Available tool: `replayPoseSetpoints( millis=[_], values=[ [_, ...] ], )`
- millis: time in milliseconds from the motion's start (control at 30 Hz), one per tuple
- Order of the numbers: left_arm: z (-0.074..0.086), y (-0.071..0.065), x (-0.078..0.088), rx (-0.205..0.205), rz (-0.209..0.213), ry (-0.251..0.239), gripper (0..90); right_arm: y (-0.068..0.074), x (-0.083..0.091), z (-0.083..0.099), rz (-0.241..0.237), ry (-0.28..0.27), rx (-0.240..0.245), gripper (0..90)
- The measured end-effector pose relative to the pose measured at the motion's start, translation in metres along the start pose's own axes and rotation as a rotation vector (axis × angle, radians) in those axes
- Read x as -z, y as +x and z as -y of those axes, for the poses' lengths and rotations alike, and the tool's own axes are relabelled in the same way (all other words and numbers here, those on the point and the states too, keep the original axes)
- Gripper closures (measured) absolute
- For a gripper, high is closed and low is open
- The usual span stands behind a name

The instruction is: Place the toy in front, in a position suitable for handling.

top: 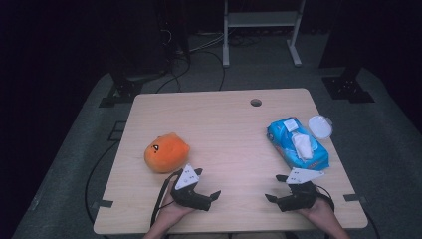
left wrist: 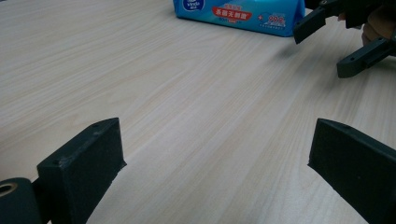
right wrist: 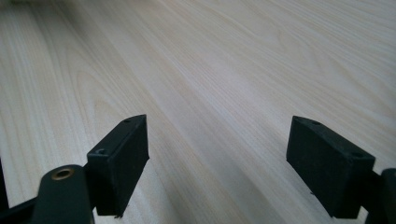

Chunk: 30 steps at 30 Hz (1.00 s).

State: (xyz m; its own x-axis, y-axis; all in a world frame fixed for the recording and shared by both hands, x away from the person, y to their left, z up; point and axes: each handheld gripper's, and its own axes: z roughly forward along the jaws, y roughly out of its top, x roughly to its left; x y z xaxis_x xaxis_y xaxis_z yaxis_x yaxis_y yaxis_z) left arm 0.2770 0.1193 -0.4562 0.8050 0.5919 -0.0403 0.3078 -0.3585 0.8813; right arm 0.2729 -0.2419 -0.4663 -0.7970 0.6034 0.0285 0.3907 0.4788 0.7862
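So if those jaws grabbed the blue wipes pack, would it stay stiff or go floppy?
Probably floppy: the wipes pack looks like a soft plastic pouch, so it may sag. Its glossy film could be slippery. With its lid open and a wipe sticking out, that wipe might pull free.

A person's two hand-held grippers rest on a wooden table (top: 224, 119), jaws apart and empty: the left gripper (top: 208, 183) just below an orange plush toy (top: 166, 152), the right gripper (top: 277, 187) just below a blue wet-wipes pack (top: 286, 132), a round white lid (top: 319, 126) beside the pack
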Motion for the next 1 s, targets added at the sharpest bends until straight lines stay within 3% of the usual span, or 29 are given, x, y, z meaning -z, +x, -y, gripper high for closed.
replayPoseSetpoints(
  millis=[133, 367, 600, 700, 767, 1000],
  values=[
    [-0.001, 0.001, -0.001, 0.011, 0.017, 0.001, 2.7, -0.001, 0.000, 0.001, -0.001, -0.002, -0.006, 19.8],
    [-0.006, 0.004, 0.006, 0.009, 0.003, -0.026, 2.7, 0.003, 0.002, -0.001, -0.009, -0.024, -0.007, 19.8],
    [-0.026, 0.020, 0.024, 0.044, 0.002, -0.105, 3.7, 0.005, 0.000, -0.002, -0.004, -0.018, 0.001, 19.7],
    [-0.033, 0.025, 0.032, 0.040, -0.008, -0.114, 3.7, 0.006, -0.002, -0.002, -0.006, -0.009, 0.000, 19.7],
    [-0.038, 0.028, 0.036, 0.036, 0.008, -0.100, 3.6, 0.006, -0.004, -0.002, -0.007, -0.006, 0.001, 19.7],
    [-0.056, 0.033, 0.046, -0.006, 0.014, -0.100, 2.6, 0.006, -0.003, -0.002, -0.008, -0.015, -0.009, 19.7]
  ],
)
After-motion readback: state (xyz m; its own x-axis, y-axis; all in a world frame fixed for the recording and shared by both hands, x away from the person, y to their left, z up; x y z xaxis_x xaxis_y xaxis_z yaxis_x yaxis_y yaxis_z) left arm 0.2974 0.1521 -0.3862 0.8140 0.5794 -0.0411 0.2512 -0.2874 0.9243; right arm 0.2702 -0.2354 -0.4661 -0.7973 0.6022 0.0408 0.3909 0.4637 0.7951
